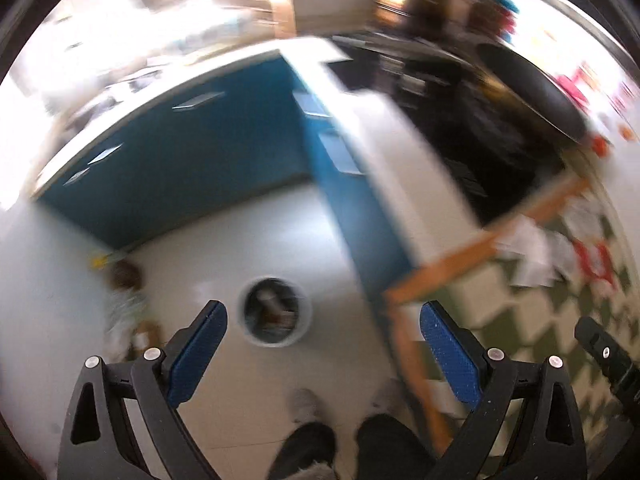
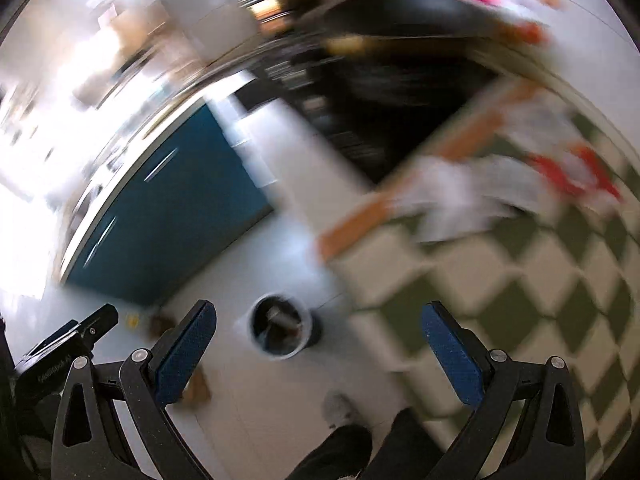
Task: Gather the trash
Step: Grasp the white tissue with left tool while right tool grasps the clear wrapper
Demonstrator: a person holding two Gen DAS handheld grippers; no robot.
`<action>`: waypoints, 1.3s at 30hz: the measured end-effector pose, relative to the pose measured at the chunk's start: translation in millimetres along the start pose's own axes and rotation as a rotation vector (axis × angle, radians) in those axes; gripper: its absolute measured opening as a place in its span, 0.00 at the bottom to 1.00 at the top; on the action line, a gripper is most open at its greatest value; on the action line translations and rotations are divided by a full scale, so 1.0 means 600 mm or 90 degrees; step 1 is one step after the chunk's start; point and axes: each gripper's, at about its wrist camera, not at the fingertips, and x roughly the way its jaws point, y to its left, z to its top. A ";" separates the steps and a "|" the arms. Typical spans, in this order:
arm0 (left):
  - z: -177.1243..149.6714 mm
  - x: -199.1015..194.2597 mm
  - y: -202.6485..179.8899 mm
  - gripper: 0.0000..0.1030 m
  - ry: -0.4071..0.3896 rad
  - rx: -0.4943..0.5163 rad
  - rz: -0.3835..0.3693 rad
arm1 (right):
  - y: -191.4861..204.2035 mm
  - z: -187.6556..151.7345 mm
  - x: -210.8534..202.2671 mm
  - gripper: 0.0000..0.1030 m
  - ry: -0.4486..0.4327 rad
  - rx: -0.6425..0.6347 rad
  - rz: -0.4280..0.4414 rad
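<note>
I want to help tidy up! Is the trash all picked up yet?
Not yet. The bin on the floor already has some rubbish inside. Both grippers, left and right, are open and hold nothing. Crumpled wrappers lie on the checkered table, and scraps sit on the floor.

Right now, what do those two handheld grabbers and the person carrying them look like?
Both the left gripper and right gripper have black angular frames with cut-outs, silver round rivets and textured blue pads on the jaws. The person wears dark trousers and a light shoe.
</note>
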 end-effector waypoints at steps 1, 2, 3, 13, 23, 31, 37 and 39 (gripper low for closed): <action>0.017 0.018 -0.051 0.96 0.016 0.026 -0.020 | -0.055 0.008 -0.011 1.00 -0.008 0.036 -0.023; 0.032 0.041 -0.104 0.96 0.035 0.051 -0.038 | -0.104 0.016 -0.018 1.00 -0.015 0.067 -0.044; 0.042 0.054 -0.141 0.96 0.046 0.067 -0.046 | -0.168 0.023 -0.030 1.00 -0.025 0.108 -0.075; 0.088 0.250 -0.438 0.96 0.171 0.156 -0.072 | -0.635 0.067 -0.012 1.00 -0.022 0.342 -0.268; 0.090 0.253 -0.481 0.04 0.141 0.178 -0.053 | -0.728 0.105 0.082 0.68 -0.001 0.349 -0.343; 0.082 0.154 -0.436 0.04 0.068 0.184 -0.063 | -0.646 0.101 0.056 0.05 -0.047 0.310 -0.273; 0.076 0.092 -0.308 0.04 0.045 0.149 -0.090 | -0.489 0.073 0.003 0.05 -0.055 0.242 -0.170; 0.074 0.077 -0.257 0.04 0.038 0.129 -0.090 | -0.426 0.064 -0.003 0.05 -0.048 0.218 -0.123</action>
